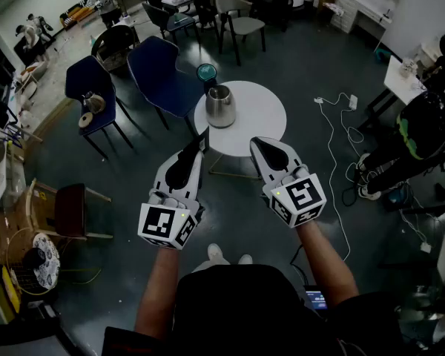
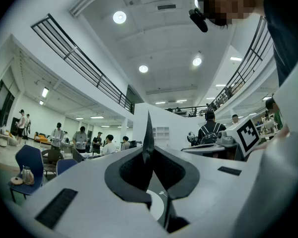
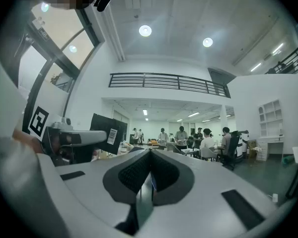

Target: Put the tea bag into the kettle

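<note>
A steel kettle (image 1: 220, 106) stands open-topped on the left side of a small round white table (image 1: 259, 113), and a teal lid (image 1: 206, 71) lies at the table's far edge. No tea bag shows in any view. My left gripper (image 1: 201, 141) (image 2: 148, 133) is held up in the air short of the table's near edge, its jaws pressed together. To its right my right gripper (image 1: 256, 144) (image 3: 150, 155) hangs at the same height, jaws closed too. Both gripper views look out level across the hall, not at the table.
Two blue chairs (image 1: 159, 69) (image 1: 89, 87) stand behind and left of the table. A white cable with a power strip (image 1: 351, 102) runs over the dark floor at right. A wooden stool (image 1: 70, 210) and a fan (image 1: 41, 262) are at lower left. People sit far back.
</note>
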Motion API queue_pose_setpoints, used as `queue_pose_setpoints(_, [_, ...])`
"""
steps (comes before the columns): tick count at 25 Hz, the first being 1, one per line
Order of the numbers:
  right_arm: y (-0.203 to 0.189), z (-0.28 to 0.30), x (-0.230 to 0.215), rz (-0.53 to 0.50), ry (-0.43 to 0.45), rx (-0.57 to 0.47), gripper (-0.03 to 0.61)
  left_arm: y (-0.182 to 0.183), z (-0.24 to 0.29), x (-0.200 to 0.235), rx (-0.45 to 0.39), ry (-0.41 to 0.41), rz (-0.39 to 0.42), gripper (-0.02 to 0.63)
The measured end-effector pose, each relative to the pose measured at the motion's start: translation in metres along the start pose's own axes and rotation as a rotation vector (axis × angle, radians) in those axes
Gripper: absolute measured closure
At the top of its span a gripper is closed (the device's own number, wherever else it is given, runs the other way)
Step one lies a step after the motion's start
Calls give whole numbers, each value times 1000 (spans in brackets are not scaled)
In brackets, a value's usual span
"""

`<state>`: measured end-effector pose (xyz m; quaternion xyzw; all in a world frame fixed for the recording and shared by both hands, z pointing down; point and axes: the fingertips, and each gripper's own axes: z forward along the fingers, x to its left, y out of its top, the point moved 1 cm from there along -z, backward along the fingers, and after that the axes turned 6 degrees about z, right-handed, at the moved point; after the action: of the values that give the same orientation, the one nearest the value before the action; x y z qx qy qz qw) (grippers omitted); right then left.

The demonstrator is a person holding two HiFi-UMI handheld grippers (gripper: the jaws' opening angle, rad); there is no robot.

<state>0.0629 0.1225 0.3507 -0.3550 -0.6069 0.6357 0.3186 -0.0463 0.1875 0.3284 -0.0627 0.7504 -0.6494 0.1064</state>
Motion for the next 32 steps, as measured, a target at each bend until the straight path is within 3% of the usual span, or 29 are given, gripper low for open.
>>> queue_pose_setpoints(32, [-4, 62, 19, -21, -77, 6, 560, -20, -2, 69, -5, -87, -70, 578])
